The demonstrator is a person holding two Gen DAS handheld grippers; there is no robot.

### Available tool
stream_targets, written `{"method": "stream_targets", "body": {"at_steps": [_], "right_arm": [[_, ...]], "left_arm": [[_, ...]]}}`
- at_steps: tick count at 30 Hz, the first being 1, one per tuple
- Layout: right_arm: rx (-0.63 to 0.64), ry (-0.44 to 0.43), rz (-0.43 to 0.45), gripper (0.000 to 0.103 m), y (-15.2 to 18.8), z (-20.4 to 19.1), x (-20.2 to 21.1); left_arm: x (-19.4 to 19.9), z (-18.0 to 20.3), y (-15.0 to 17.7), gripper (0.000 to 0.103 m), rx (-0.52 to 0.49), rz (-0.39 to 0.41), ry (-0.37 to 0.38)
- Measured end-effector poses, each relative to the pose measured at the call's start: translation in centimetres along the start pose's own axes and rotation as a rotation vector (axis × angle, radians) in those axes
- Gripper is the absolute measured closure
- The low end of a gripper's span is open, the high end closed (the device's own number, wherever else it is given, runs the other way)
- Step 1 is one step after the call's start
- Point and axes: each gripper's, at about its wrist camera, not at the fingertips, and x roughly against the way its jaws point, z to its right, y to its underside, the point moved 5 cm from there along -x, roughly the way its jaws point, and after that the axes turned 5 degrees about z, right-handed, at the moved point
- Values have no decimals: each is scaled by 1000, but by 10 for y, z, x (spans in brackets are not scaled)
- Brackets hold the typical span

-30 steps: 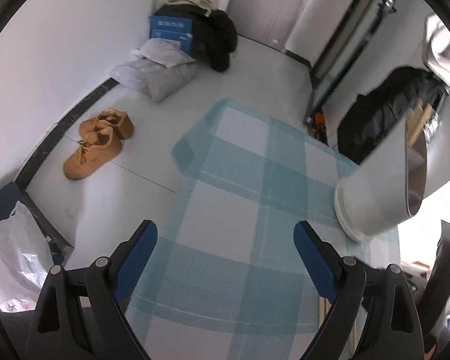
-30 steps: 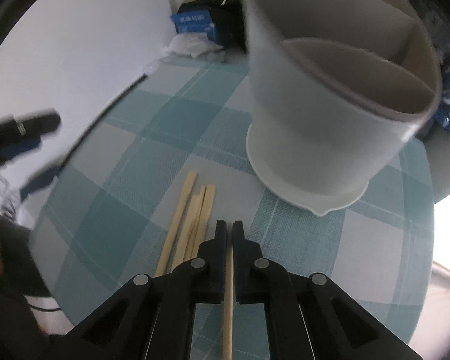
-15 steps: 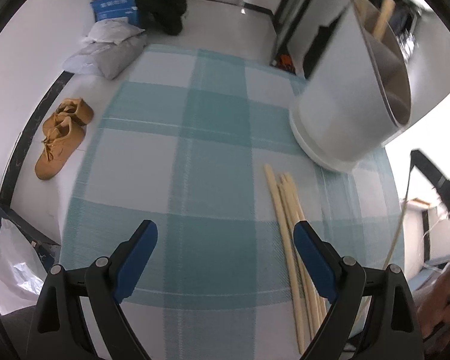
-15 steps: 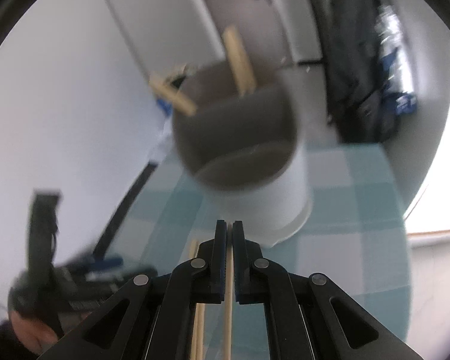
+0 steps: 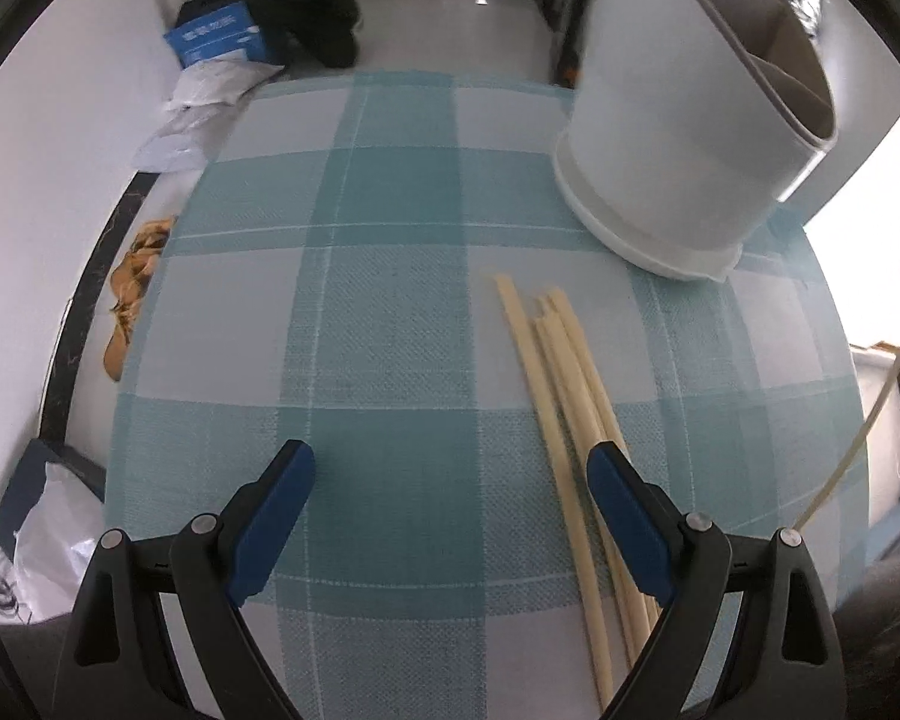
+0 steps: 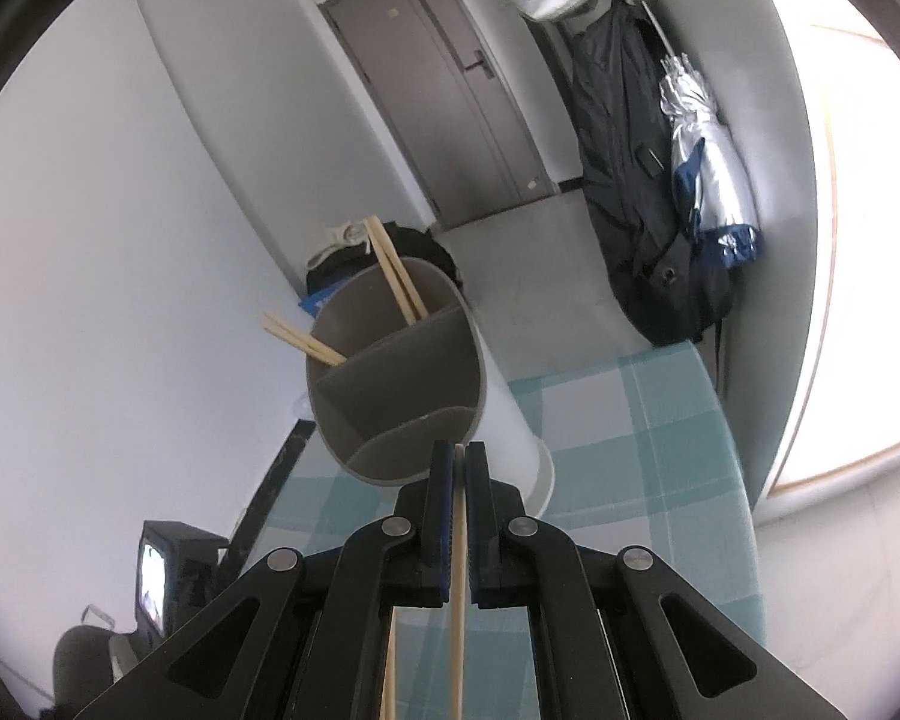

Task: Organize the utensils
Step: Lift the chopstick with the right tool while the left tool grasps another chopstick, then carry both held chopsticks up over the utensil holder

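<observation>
Both hand-held grippers show, each from its own wrist camera. On the left, the black gripper with blue pads (image 5: 450, 468) stands released, jaws wide apart with nothing between them, pointing steeply down at the round table covered in a teal-and-white checked cloth (image 5: 390, 312). On the right, the matching black gripper (image 6: 459, 468) is clenched on a single pale wooden chopstick (image 6: 457, 588), which runs back along the gap between its fingers toward the camera.

A tall grey plastic utensil holder with inner dividers (image 6: 390, 396) stands on the cloth near the table's far edge, just ahead of the right gripper's tips and a little below them. Two pairs of wooden chopsticks in the holder (image 6: 393, 276) lean out of its far compartments; the near compartment looks empty.

A loose bundle of pale wooden chopsticks (image 5: 561, 396) lies flat on the cloth, near the holder's base (image 5: 660, 240) but apart from it; the bundle's near end runs under the left gripper's right finger (image 5: 624, 516).
</observation>
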Motion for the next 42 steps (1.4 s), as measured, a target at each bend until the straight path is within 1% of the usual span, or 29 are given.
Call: {"method": "stream_targets", "body": {"at_steps": [1,3,6,7,8,15,19,21,26,28,29,30,31,33,34,36,38,39,42], "right_arm": [[3,0,3,100,0,1,0],[13,0,8,100,0,-1,4],[24,-1,7,100,0,-2,4],[28,-1,6,100,1,-2,4],[33,-2,5,100,2,-3,5],[29,-6,17,100,0,-2,11],[19,-8,20,100,-1,0,13],[9,-10,20,100,-1,1,13],[16,-11,27,100,-3,0,15],[12,-13,28,100,-4,1,15],[9,-12,28,100,-5,2,15],[7,-11,28,100,-5,3,15],[3,-10,26,100,-5,4,15],[-5,-10,25,100,-5,6,15],[-6,-12,23,100,-5,6,15],[-4,-13,24,100,-5,5,15],[0,-17,27,100,-6,4,16],[2,-18,29,100,-6,3,17],[6,-20,33,100,-8,2,18]], "left_arm": [[-1,-2,1,14,9,-11,2],[0,-5,3,14,18,-6,-7],[-3,-2,5,14,-14,-10,-37],[-4,0,6,13,-35,-9,-58],[-4,3,6,13,-42,0,-62],[-7,0,0,14,-18,-15,-73],[-13,-8,-11,14,11,-32,-82],[-16,-4,-17,14,6,-46,-83],[-21,-4,-26,14,7,-42,-104],[-25,-5,-29,15,7,-49,-96],[-24,-6,-28,20,9,-52,-93],[-24,-5,-30,28,8,-49,-91],[-23,-5,-32,33,4,-47,-90],[-23,-3,-37,52,0,-53,-88],[-23,0,-38,58,-5,-62,-88],[-23,5,-41,84,-6,-81,-83],[-24,8,-43,99,10,-97,-78],[-25,8,-44,100,24,-103,-79],[-25,7,-45,101,39,-94,-70]]}}
